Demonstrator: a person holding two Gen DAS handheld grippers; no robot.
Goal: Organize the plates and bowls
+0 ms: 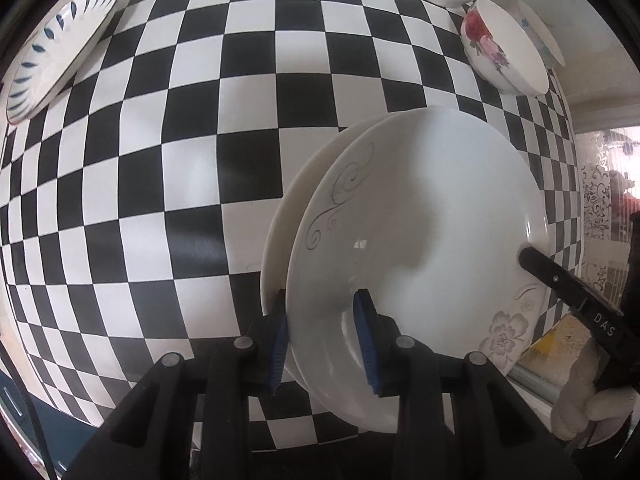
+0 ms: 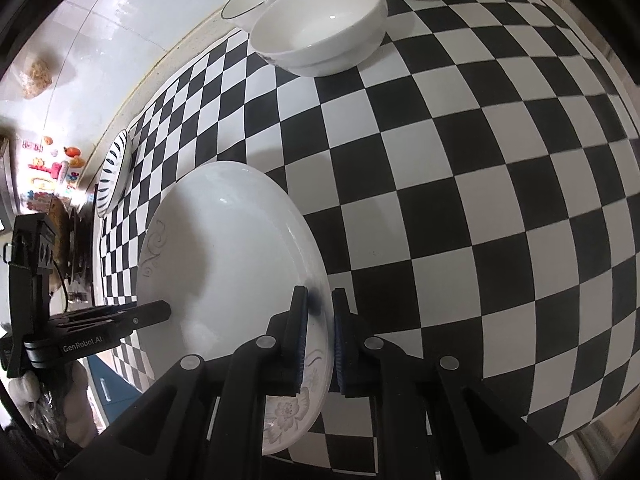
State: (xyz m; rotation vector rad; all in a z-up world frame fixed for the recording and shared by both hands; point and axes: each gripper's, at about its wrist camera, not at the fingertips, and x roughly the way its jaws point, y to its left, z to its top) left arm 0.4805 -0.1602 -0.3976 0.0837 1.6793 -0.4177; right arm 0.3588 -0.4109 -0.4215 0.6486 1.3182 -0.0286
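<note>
Checkered tabletop (image 1: 160, 200) is carrying everything; both grippers are pinching the white floral plate (image 1: 420, 232) rim, left gripper (image 1: 324, 340) and right gripper (image 2: 320, 336) on opposite edges, over another plate (image 1: 288, 216); keeping it level while lowering seems best, bowls (image 2: 320, 32) sitting well apart

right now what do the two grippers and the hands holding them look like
Both grippers are black plastic with round silver bolts along the arms and ribbed blue pads on the fingers. The left gripper shows white "GenRobot.AI" lettering from the other camera; the right gripper shows "DAS". The right hand wears a white glove.
</note>
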